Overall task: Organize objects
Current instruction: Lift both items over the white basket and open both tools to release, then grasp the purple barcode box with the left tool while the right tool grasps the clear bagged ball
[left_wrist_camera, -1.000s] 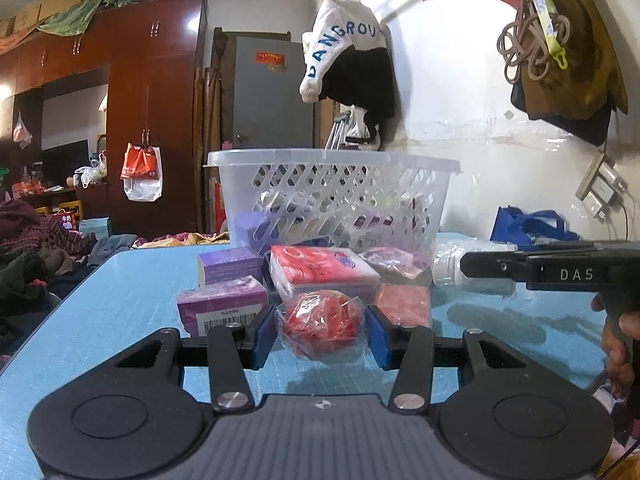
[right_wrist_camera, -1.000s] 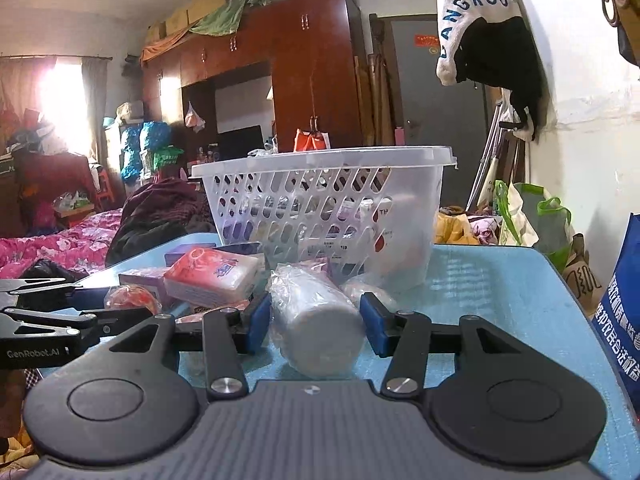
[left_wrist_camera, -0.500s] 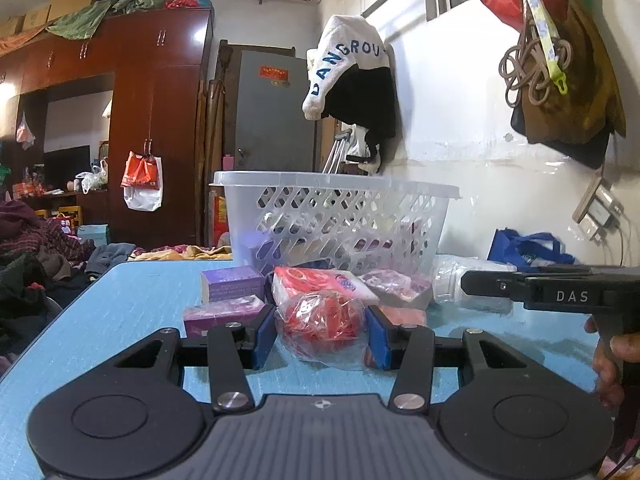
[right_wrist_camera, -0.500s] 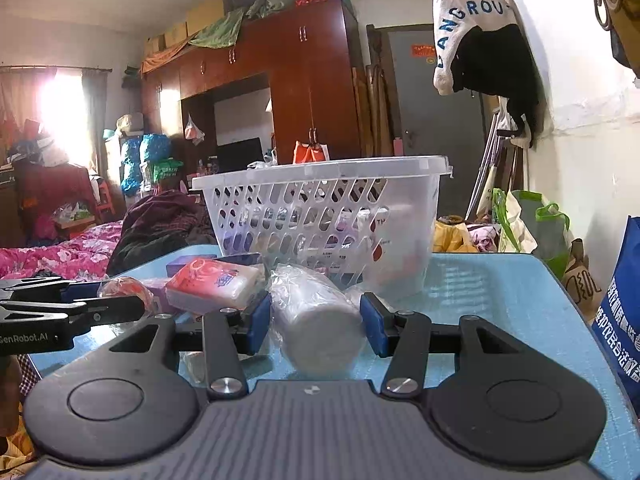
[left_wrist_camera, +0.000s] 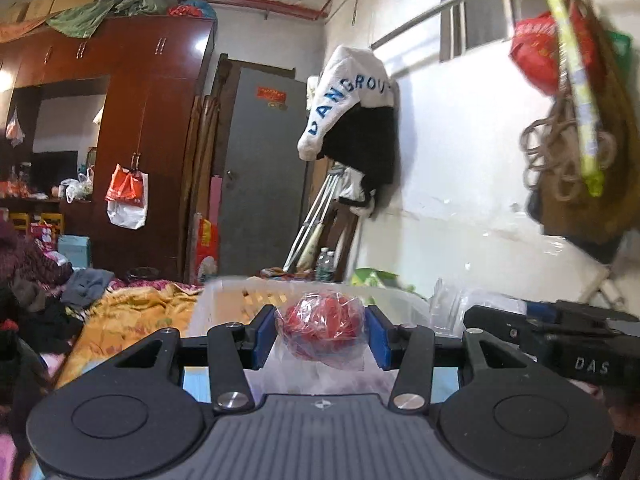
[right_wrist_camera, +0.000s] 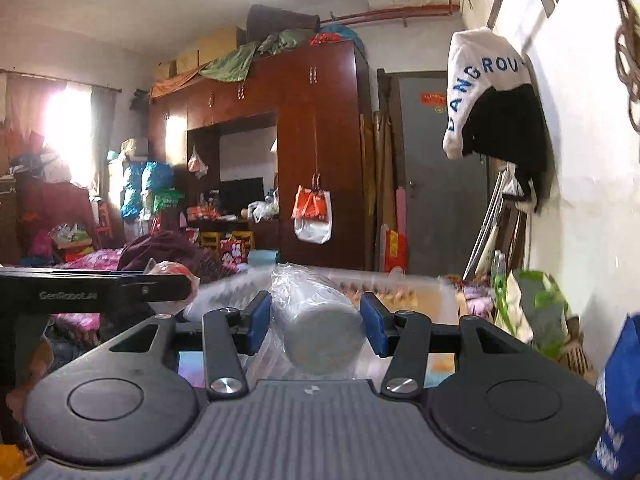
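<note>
In the left wrist view my left gripper (left_wrist_camera: pixel 322 332) is shut on a clear bag of red items (left_wrist_camera: pixel 322 326), held up level with the rim of the white plastic basket (left_wrist_camera: pixel 224 292). The right gripper shows as a black body (left_wrist_camera: pixel 560 340) at that view's right edge. In the right wrist view my right gripper (right_wrist_camera: pixel 316 322) is shut on a white roll wrapped in clear plastic (right_wrist_camera: pixel 320 330), also raised at the blurred basket rim (right_wrist_camera: pixel 384 278). The left gripper (right_wrist_camera: pixel 100 288) with its red bag (right_wrist_camera: pixel 172 272) appears at the left there.
A white wall with hanging clothes (left_wrist_camera: pixel 352 120) and bags (left_wrist_camera: pixel 568 128) runs along the right. A dark wooden wardrobe (right_wrist_camera: pixel 320 152) and a grey door (left_wrist_camera: pixel 264 176) stand behind. A blue bag (right_wrist_camera: pixel 620 392) sits at the right edge. Bedding and clutter (left_wrist_camera: pixel 120 312) lie left.
Both grippers have risen from the blue table with their loads, from below the basket wall up to its rim. The packets on the table have dropped out of sight.
</note>
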Available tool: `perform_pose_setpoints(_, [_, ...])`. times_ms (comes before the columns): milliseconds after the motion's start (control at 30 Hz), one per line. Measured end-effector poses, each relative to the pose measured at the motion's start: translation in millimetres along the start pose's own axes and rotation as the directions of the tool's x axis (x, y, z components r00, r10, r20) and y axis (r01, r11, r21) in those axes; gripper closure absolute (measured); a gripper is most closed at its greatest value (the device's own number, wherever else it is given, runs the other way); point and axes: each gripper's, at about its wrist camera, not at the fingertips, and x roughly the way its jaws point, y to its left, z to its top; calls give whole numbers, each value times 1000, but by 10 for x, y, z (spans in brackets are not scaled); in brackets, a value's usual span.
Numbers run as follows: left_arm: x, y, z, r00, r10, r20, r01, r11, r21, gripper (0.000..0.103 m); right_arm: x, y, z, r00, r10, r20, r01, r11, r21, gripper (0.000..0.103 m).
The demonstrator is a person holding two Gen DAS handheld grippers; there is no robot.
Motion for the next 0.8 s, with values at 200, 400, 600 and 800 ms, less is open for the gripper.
perform_pose_setpoints(200, [701,76,219,989,49,-139,-54,998,-28,51,580,-177,40,994,-31,-108,31,1000,-5,51])
perform_pose_setpoints(400, [861,42,151,982,86,-170,-84,996,18,51,635,-134,-57,991,-44,-123,38,998,-54,50])
perform_pose_setpoints(600, [703,-13,56,991,103,-82,-96,991,89,23,324,-177,-53,998,-56,-6,56,998,4,16])
perform_pose_setpoints(800, [47,135,-220,996,68,-51,-64,995,72,18,-243,-298,-361,999,-32,37,31,999,45,0])
